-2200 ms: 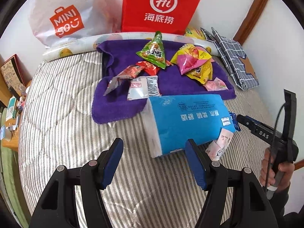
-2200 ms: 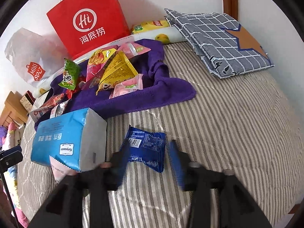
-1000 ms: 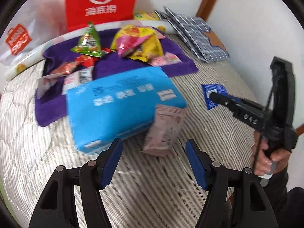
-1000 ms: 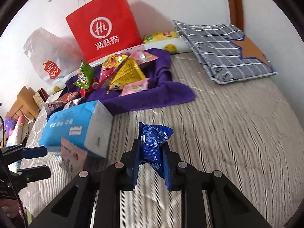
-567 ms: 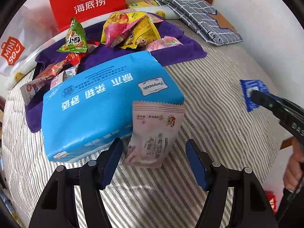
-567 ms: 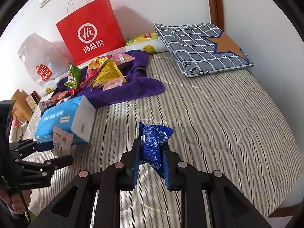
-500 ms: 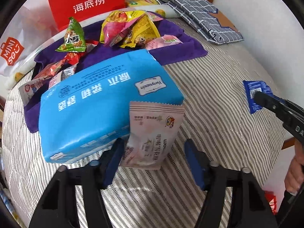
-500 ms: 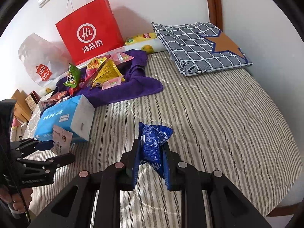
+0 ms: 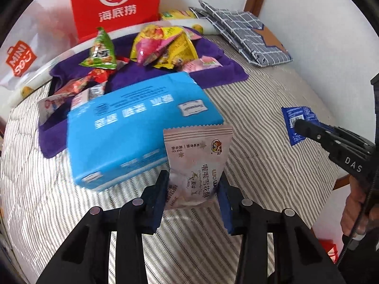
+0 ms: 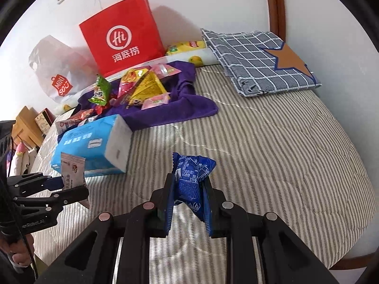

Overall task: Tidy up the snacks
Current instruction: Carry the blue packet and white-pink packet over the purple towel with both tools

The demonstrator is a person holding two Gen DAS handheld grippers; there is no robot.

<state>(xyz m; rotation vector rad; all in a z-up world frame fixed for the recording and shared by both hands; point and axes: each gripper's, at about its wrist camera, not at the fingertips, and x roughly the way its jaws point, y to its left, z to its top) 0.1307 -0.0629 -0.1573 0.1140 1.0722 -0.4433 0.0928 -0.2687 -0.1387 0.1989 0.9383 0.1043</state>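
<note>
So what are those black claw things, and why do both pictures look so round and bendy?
They're pinchers, one in each of a person's hands, each carrying a bendy-lens camera that looks along its two fingers. One picture comes from the left gripper; its jaws are closing around a pale pink snack packet. The other comes from the right gripper, pinching a blue snack packet. They're over a striped bed, where a blue tissue pack and more snacks on a purple towel lie.

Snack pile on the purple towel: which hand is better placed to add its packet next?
Probably right: its tongs already clamp the blue packet; the left tongs are closing around the pink packet.
</note>
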